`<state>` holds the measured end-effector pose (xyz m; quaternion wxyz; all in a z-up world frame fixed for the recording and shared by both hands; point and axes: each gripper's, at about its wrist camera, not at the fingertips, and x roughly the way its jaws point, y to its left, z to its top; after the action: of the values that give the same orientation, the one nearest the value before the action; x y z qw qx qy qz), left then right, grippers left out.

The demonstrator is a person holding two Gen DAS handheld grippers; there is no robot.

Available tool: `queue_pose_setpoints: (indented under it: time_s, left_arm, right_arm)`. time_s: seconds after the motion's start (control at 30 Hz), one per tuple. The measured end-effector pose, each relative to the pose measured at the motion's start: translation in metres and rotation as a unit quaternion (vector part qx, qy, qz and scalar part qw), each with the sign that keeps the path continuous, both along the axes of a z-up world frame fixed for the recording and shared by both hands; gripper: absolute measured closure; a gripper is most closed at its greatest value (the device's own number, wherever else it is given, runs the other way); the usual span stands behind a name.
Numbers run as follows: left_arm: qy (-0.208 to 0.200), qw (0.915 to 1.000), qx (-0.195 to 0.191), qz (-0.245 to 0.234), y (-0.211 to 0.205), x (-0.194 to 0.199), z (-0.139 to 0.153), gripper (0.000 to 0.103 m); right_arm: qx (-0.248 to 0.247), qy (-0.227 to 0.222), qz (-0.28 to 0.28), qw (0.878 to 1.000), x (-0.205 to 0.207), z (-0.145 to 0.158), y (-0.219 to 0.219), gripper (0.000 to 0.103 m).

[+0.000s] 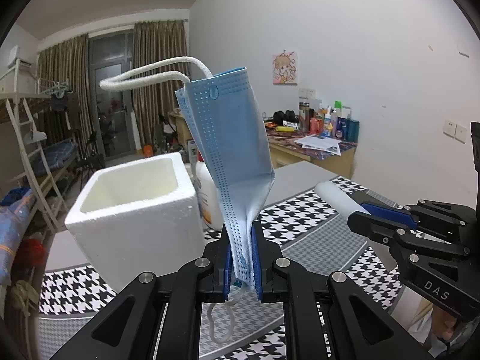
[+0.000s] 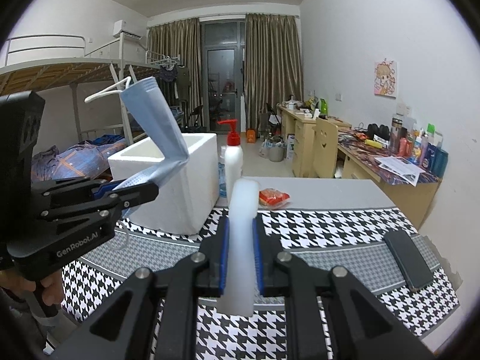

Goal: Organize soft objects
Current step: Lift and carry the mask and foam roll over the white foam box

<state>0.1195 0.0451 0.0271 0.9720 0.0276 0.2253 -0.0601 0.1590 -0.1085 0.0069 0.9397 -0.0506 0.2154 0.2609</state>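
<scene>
A blue face mask (image 1: pixel 231 138) with white ear loops stands up from my left gripper (image 1: pixel 242 258), whose blue pads are shut on its lower end. The same mask (image 2: pixel 156 126) and left gripper (image 2: pixel 132 192) show at the left of the right wrist view, held above the table. My right gripper (image 2: pixel 241 249) is shut on a white foam strip (image 2: pixel 241 234) that sticks out forward. That foam strip (image 1: pixel 339 201) and right gripper (image 1: pixel 375 219) appear at the right of the left wrist view. An open white foam box (image 1: pixel 135 210) stands on the table just beyond both grippers.
The table carries a houndstooth cloth (image 2: pixel 330 225). A white pump bottle with a red top (image 2: pixel 234 156) stands behind the foam box (image 2: pixel 180 186). A red packet (image 2: pixel 273 196) lies further back, and a dark phone (image 2: pixel 409 259) lies at the right. A cluttered desk (image 2: pixel 390 162) lines the right wall.
</scene>
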Motion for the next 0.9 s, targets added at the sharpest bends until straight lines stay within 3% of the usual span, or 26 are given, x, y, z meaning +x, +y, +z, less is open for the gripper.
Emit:
queue_pose_setpoints:
  time_s: [0.9]
  left_arm:
    - [-0.04, 0.9978, 0.008, 0.052, 0.041, 0.011, 0.03, 0.09]
  right_arm:
    - [0.01, -0.011, 0.038, 0.999, 0.018, 0.028, 0.043, 0.084]
